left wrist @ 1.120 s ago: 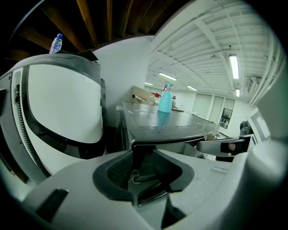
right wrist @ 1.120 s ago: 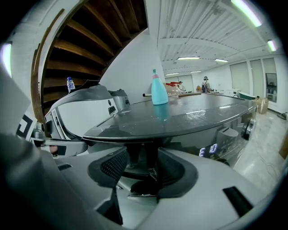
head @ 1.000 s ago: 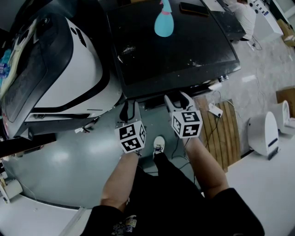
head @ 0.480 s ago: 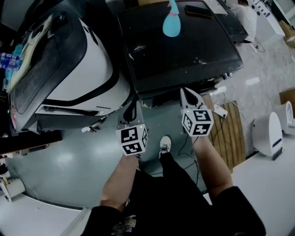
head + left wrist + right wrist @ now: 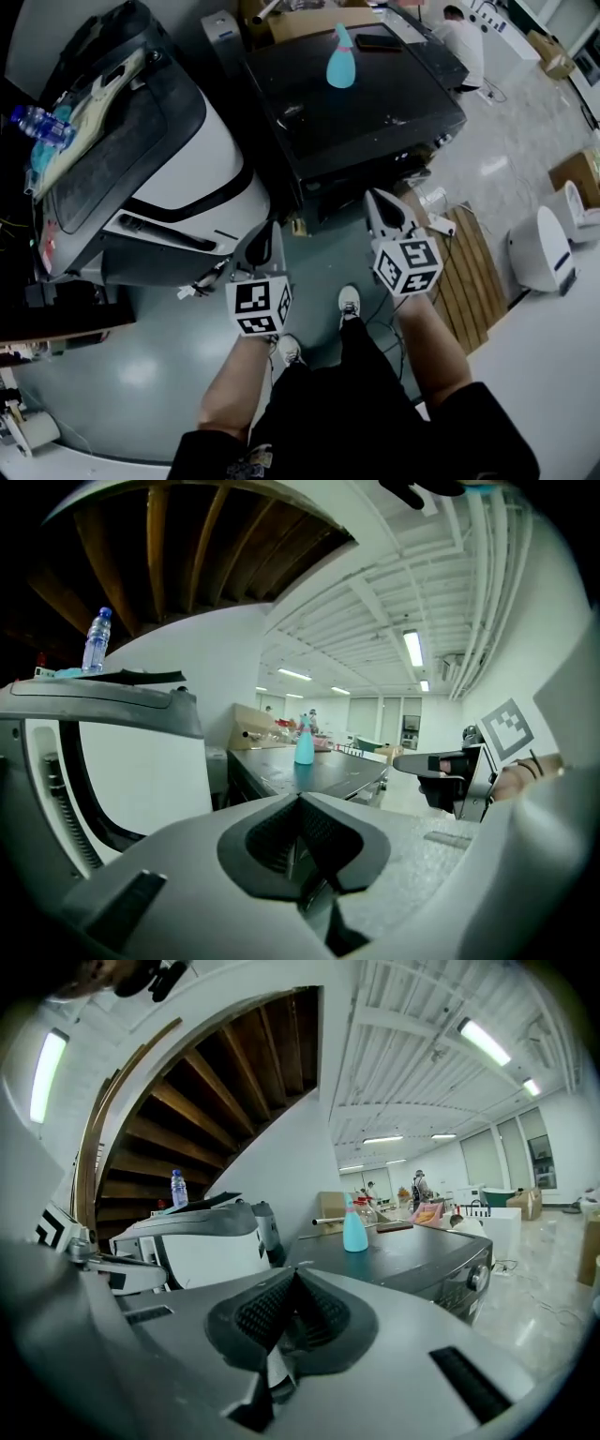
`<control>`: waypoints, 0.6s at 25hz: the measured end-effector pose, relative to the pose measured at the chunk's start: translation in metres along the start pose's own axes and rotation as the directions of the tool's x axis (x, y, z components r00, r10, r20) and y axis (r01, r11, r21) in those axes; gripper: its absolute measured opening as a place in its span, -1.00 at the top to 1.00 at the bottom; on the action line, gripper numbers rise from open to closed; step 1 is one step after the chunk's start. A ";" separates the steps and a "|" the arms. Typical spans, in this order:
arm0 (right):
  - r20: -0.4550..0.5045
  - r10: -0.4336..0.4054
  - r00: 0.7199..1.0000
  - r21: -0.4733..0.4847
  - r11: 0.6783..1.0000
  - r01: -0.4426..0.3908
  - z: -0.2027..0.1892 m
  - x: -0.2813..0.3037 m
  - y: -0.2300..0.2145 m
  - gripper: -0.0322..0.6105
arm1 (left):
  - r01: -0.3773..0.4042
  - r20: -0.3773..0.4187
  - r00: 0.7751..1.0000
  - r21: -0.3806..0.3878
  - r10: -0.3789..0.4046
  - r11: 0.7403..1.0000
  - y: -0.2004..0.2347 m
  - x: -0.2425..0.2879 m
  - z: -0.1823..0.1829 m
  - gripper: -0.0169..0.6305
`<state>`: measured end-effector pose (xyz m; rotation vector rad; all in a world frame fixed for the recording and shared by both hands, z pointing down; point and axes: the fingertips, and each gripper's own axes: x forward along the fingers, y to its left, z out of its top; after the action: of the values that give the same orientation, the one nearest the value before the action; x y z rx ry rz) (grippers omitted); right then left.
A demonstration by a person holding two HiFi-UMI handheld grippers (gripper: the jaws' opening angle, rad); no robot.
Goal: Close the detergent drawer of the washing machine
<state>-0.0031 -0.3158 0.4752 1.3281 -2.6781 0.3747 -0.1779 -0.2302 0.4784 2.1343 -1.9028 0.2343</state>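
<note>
left gripper (image 5: 263, 236) jaws just closed, empty | right gripper (image 5: 382, 204) same | both hover off washing machine (image 5: 366, 103) near-side front, touching nothing, likely idle

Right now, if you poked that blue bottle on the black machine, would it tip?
Probably: the blue bottle stands tall and narrow-topped on the black machine, so a high poke may tip it. It looks plastic, so likely light, not breakable.

- Turquoise spray bottle (image 5: 339, 62), upright, near a dark phone (image 5: 378, 41).
- Clear water bottle (image 5: 42, 124) standing on the white-and-black machine (image 5: 178, 178).
- Wooden slatted pallet (image 5: 473, 272) at the right.
</note>
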 end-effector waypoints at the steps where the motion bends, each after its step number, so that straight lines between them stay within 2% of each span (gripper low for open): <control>1: 0.008 -0.003 1.000 -0.006 1.000 0.003 0.003 -0.011 0.015 0.90 | 0.017 0.006 1.000 0.004 -0.017 1.000 0.004 -0.016 0.002 0.94; 7: 0.055 -0.006 0.998 -0.048 0.999 0.009 0.012 -0.070 0.109 0.90 | 0.108 0.029 0.994 0.038 -0.109 0.993 0.026 -0.109 0.005 0.94; 15: 0.082 -0.010 0.997 -0.072 0.997 0.016 0.003 -0.133 0.204 0.90 | 0.152 0.033 0.987 0.061 -0.155 0.986 0.054 -0.199 -0.013 0.94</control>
<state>-0.0851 -0.0958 0.4095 1.3675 -2.7191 0.2241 -0.2554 -0.0430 0.4367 2.3262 -1.7603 0.2223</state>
